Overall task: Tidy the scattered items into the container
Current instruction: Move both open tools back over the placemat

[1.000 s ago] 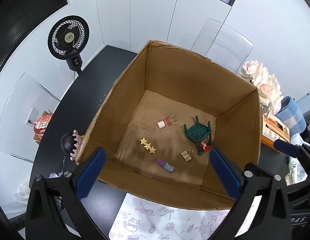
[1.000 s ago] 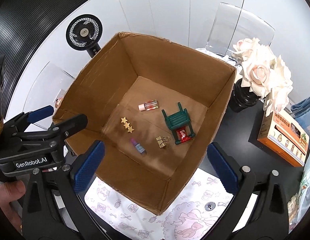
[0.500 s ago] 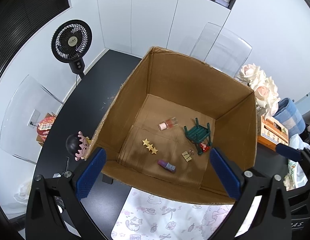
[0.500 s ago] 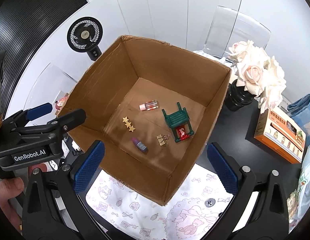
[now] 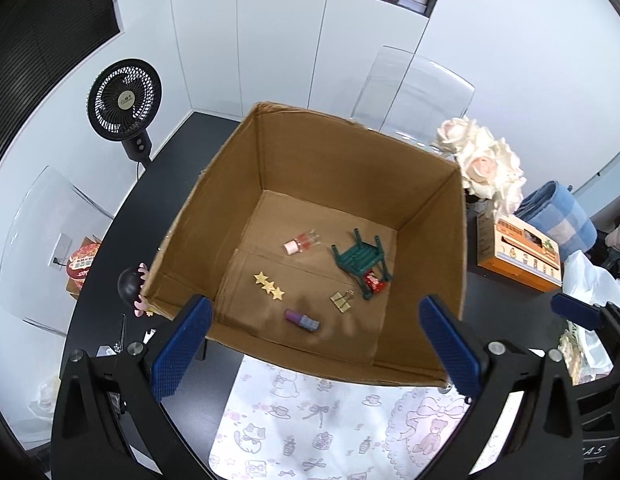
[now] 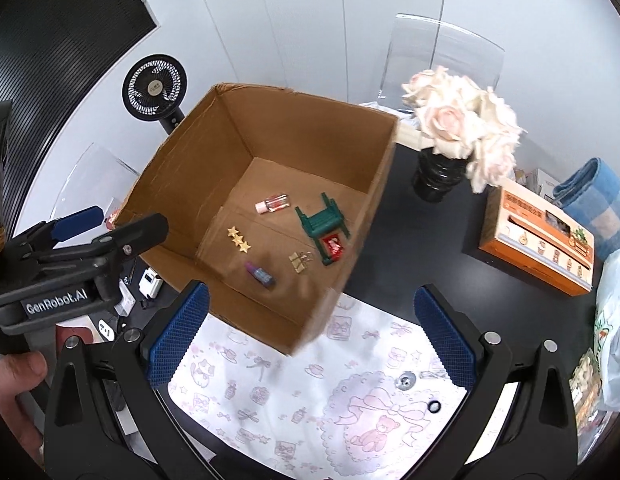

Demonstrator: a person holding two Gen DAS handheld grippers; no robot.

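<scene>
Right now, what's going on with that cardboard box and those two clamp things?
A person holds two blue-padded grippers, the left gripper and right gripper, both open and empty above a brown cardboard box. Inside lie a green toy chair, a gold star clip, a gold binder clip, a purple tube and a small pink bottle. A doll figure stands outside.

The box (image 5: 338,160) was plain brown; the toy chair (image 5: 360,258) dark green; the mat (image 6: 310,392) white with pink cartoon prints.
</scene>
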